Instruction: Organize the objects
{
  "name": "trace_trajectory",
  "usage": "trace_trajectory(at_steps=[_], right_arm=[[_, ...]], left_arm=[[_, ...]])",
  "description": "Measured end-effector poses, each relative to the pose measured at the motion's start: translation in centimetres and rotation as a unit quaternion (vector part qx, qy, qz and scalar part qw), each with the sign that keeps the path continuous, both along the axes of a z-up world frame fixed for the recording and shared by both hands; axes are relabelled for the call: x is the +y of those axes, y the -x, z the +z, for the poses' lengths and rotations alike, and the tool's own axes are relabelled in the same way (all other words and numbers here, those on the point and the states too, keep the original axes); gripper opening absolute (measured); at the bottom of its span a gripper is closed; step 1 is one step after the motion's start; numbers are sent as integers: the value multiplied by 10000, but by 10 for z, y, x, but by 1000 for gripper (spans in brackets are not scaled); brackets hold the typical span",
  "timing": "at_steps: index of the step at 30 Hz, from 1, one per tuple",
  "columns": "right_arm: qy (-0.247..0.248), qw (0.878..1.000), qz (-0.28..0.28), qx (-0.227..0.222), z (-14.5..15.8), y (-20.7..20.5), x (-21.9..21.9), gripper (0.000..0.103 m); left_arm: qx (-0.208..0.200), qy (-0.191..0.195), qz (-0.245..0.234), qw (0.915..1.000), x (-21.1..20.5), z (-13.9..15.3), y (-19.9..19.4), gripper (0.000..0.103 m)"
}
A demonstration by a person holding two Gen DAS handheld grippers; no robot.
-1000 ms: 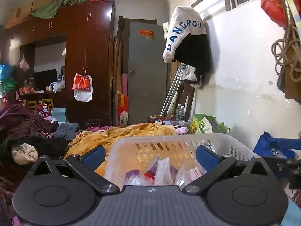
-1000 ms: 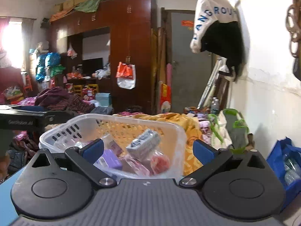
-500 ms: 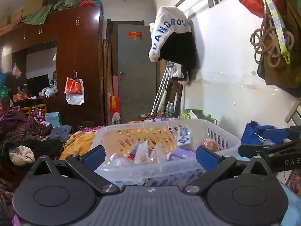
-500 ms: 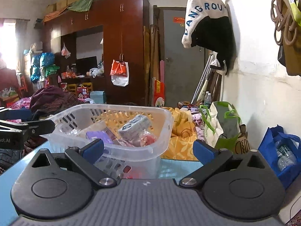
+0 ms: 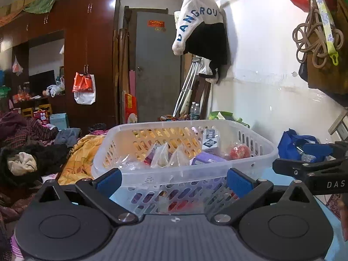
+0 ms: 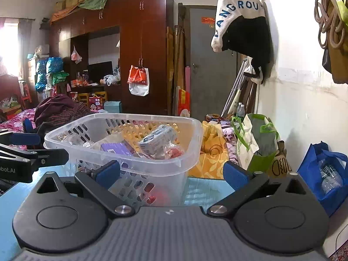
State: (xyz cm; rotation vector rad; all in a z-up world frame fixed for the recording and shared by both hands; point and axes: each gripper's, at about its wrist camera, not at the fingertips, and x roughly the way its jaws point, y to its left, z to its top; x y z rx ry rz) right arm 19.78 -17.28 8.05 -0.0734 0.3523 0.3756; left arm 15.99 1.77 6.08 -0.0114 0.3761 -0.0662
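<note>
Both pairs of tongs stand wide apart and hold nothing: the left tongs (image 5: 173, 177) face the near wall of a clear plastic basket (image 5: 256, 162), the right tongs (image 6: 171, 171) its right corner. The basket (image 6: 187, 152) rests on a light blue surface (image 6: 204, 190). Inside lie a purple box (image 6: 116, 148), a blue-and-white carton (image 6: 157, 138), a red packet (image 5: 240, 151) and clear bags (image 5: 162, 157). Beyond, a yellow blanket (image 5: 80, 157) covers the bed, and a dark wardrobe (image 6: 141, 50) stands at the back.
</note>
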Motion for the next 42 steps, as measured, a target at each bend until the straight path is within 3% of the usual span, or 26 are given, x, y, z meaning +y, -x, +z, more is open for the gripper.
trace_trajectory(at_steps=[42], right_arm=[[59,9999,-88,61,6,-4,1,103]], left_arm=[[91,81,30,9999,3,7,-3,103]])
